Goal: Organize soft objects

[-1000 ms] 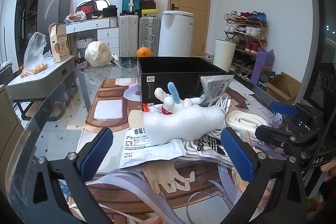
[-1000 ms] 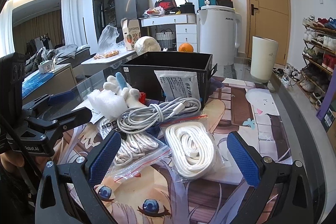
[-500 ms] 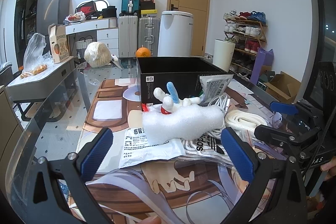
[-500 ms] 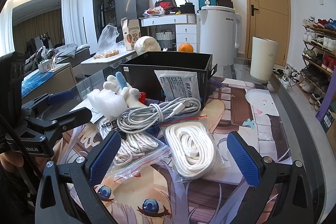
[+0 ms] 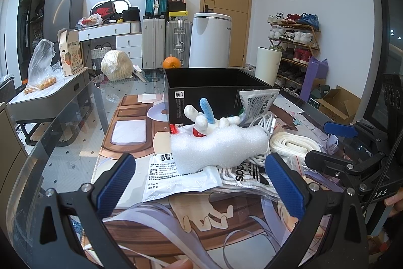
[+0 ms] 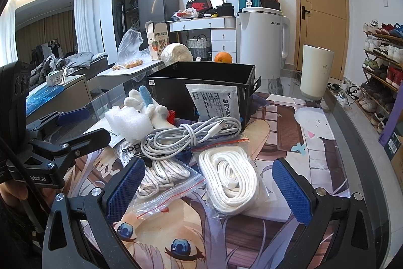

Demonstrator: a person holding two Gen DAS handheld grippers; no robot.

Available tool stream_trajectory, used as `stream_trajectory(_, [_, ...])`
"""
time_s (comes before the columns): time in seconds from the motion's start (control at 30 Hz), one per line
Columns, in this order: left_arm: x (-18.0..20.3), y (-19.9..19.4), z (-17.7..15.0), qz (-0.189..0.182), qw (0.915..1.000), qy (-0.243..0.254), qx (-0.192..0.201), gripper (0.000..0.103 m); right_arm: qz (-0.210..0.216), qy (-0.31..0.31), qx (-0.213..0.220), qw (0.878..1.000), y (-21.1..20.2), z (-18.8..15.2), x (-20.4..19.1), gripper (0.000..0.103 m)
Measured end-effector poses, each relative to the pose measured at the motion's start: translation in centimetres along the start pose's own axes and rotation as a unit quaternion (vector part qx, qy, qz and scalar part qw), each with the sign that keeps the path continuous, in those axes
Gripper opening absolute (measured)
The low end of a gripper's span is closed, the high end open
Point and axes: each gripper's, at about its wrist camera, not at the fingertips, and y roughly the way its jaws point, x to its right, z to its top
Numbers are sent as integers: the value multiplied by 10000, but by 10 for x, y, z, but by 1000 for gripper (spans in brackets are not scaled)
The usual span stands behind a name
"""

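A pile of soft things lies on the glass table in front of an open black box (image 5: 214, 87) (image 6: 201, 82). A white foam piece (image 5: 219, 148) (image 6: 128, 122) lies on a white printed pouch (image 5: 176, 175). Behind it is a white plush toy with a blue ear (image 5: 201, 117) (image 6: 143, 102). A grey cable bundle (image 6: 189, 138), a bagged white rope (image 6: 229, 178) and a bagged striped cord (image 6: 161, 175) lie beside it. My left gripper (image 5: 201, 183) is open and empty, just short of the foam. My right gripper (image 6: 206, 188) is open and empty, over the bagged rope.
Another white pouch (image 6: 216, 102) leans on the box front. An orange (image 5: 171, 62) and a wrapped round bundle (image 5: 117, 64) sit at the table's far side. A white cylinder bin (image 6: 316, 72) and a shoe rack (image 5: 294, 42) stand on the right.
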Motion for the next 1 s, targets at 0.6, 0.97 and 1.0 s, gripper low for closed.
stream_trajectory(0.6, [-4,-2,10,84,9999,22,-126,103,62,27,-248,9997,0,4,5,102])
stream_trajectory(0.97, [-9,-3,22,49,9998,-4,-186,103,34,-145,-498,9987,-3,17,17,102])
stream_trajectory(1.0, [-9,-2,22,40,9998,-7,-201,103,18,-139,-516,9986,-2,18,19,102])
